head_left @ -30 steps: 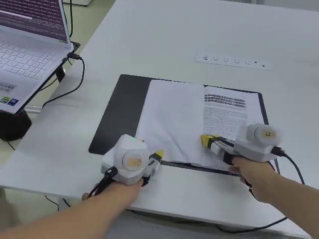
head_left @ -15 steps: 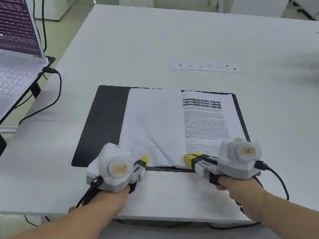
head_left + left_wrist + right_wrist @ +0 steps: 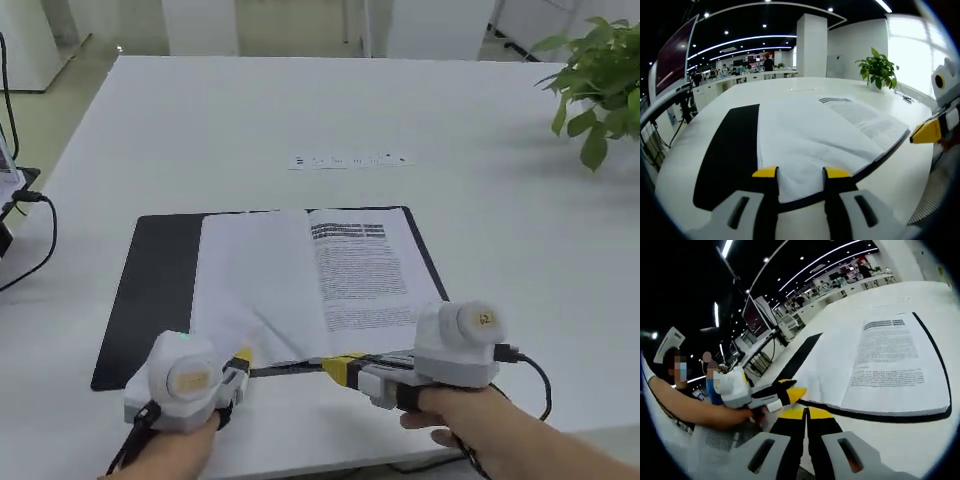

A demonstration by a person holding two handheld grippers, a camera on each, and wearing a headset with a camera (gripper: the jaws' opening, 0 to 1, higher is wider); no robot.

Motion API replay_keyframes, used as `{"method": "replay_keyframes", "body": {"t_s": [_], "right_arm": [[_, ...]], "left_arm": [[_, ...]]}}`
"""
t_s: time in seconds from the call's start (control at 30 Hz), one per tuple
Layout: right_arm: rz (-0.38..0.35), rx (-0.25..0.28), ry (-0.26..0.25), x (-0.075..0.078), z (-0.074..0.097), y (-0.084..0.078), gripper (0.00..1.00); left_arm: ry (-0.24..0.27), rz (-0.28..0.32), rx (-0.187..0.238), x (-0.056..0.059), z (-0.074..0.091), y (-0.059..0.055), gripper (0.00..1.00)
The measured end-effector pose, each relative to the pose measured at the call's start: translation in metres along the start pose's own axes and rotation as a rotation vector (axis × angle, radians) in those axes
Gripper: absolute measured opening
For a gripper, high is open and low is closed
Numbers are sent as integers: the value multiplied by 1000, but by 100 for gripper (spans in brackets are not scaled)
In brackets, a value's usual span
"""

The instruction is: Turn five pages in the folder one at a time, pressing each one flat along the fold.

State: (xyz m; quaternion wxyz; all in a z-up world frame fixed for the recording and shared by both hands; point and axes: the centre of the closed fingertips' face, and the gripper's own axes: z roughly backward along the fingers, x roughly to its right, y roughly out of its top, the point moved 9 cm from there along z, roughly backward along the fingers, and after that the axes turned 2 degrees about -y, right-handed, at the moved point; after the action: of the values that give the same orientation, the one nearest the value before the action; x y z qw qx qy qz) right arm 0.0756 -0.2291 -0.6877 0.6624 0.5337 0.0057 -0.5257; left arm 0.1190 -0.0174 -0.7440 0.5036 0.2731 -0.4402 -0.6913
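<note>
On table [image 3: 300,110]: one folder [image 3: 160,290], two grippers [image 3: 243,358] [image 3: 338,368].

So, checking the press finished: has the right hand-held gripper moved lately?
Yes, the right hand-held gripper drew back from the page to the near edge of the folder.

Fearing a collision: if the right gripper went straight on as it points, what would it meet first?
Probably the left gripper: in the right gripper view its yellow tips sit ahead of the shut right gripper. Depth is unclear, so the near edge of the folder might come first.
</note>
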Motion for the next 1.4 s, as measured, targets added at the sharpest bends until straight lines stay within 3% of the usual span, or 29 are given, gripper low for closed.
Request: {"method": "replay_keyframes", "body": {"t_s": [0.07, 0.13, 0.23, 0.33, 0.37, 0.43, 0.53, 0.7, 0.8, 0.9, 0.97, 1.03, 1.1, 1.2, 1.3, 1.33, 1.4], "right_arm": [[-86, 42, -8, -7, 12, 5, 0], [-175, 71, -65, -7, 24, 8, 0], [-266, 131, -132, -6, 41, 13, 0], [-365, 229, -191, -4, 56, 21, 0], [-395, 264, -204, -4, 62, 24, 0], [-388, 301, -221, -6, 70, 28, 0], [-365, 350, -256, -10, 85, 34, 0], [-266, 360, -317, -12, 103, 45, 0], [-244, 363, -352, -10, 111, 50, 5], [-210, 375, -409, -6, 121, 57, 18], [-208, 365, -428, -3, 125, 61, 25], [-197, 339, -457, 0, 129, 63, 34], [-132, 307, -493, 4, 134, 68, 45], [-33, 260, -528, 9, 139, 72, 57], [74, 201, -551, 12, 142, 72, 69], [130, 189, -556, 14, 143, 72, 75], [177, 173, -575, 15, 144, 70, 90]], "left_arm": [[2, 3, -5, 0, 0, 1, 34], [5, 10, -15, 0, -1, 3, 34], [-6, 27, -68, 0, -2, 8, 36], [-56, 17, -146, 4, 0, 13, 40], [-64, 35, -175, 4, 2, 15, 39], [-80, 149, -223, 6, 7, 24, 35], [-143, 346, -128, 9, 21, 50, 32], [-185, 571, -60, 16, 52, 81, 42], [-194, 620, -31, 16, 69, 92, 46], [-181, 638, -24, 14, 86, 100, 50], [-153, 621, -25, 12, 93, 102, 58], [-101, 563, -24, 6, 101, 104, 67], [-62, 507, -10, 1, 108, 106, 78], [-28, 437, -21, -3, 117, 106, 86], [-1, 322, -28, -6, 122, 106, 94], [6, 244, -24, -5, 124, 106, 97], [7, 129, -41, -4, 127, 105, 99]]}}
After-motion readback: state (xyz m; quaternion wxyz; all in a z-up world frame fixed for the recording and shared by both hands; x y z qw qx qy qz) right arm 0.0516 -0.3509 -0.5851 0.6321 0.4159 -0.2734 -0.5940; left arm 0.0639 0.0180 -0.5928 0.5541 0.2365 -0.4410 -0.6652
